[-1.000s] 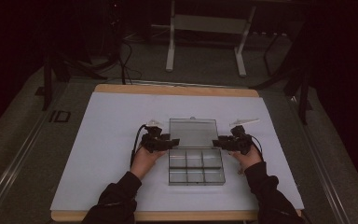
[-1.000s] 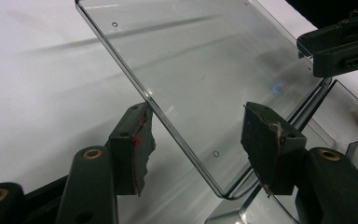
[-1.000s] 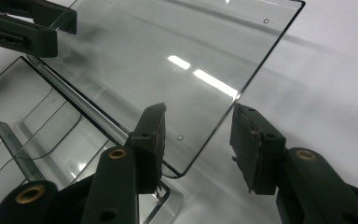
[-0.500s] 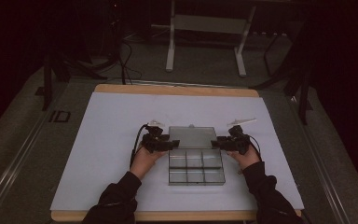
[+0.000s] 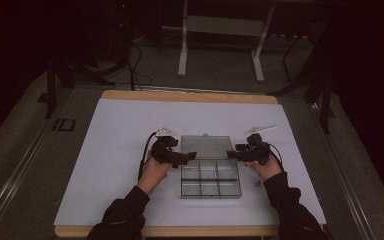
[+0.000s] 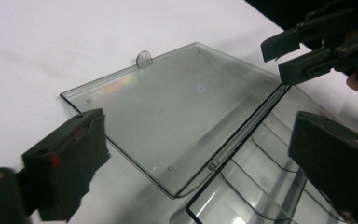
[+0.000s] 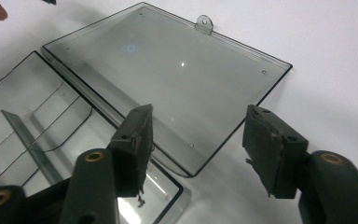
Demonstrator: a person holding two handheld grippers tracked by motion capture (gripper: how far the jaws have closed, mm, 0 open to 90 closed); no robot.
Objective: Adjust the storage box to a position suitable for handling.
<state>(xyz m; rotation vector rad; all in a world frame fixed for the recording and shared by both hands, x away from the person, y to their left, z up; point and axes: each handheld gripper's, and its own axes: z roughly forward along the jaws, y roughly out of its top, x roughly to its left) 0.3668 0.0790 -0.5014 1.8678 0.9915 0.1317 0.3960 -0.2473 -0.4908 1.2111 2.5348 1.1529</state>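
High view: a clear plastic compartment box lies open on the white table, its six cells empty, its flat lid folded back. Left gripper and right gripper flank the hinge.

Left gripper view: jaws have just been opening wide, holding nothing.

Right gripper view: jaws have just been opening over the lid's corner, nothing gripped

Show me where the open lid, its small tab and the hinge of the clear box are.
lid (image 6: 168, 116), left gripper view, middle of the flat panel
tab (image 7: 204, 23), right gripper view, its rounded tip with the hole
hinge (image 6: 247, 128), left gripper view, strip between lid and compartments
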